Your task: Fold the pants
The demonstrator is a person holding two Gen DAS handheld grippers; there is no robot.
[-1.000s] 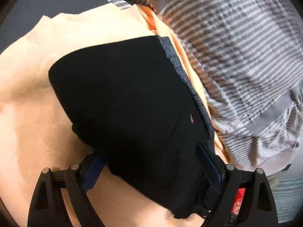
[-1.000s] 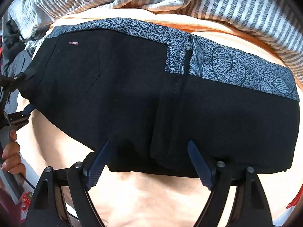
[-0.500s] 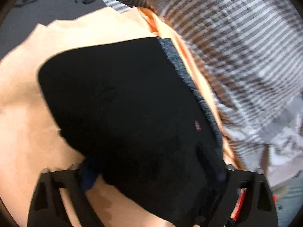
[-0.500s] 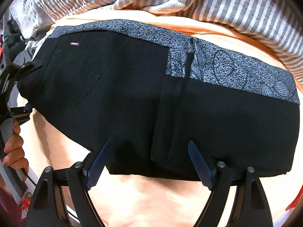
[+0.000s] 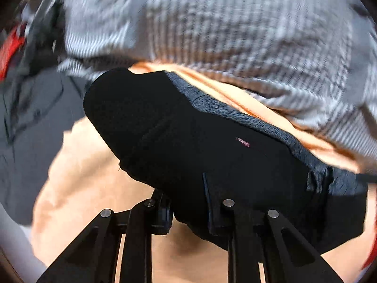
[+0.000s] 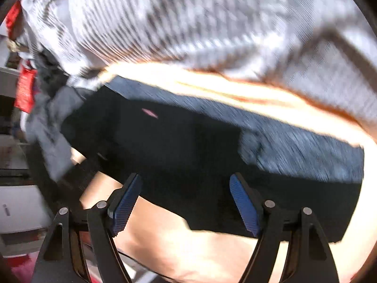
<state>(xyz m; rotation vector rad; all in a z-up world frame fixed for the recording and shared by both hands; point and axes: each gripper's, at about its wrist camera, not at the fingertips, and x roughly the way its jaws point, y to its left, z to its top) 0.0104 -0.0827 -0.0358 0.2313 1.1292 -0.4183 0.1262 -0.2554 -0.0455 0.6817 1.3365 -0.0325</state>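
The black pants (image 5: 212, 141) are lying folded on the peach cloth (image 5: 82, 176). Their near edge is being pinched by the left gripper (image 5: 188, 202). The right gripper (image 6: 186, 200) is being held spread apart, gripping nothing.

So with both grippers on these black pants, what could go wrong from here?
The left gripper is closed on a thick bunch of the black pants, so the layers may shift and leave an uneven fold. The right gripper is open and gripping nothing, so that side could sag or drag. The striped fabric lies right behind the waistband and might snag.
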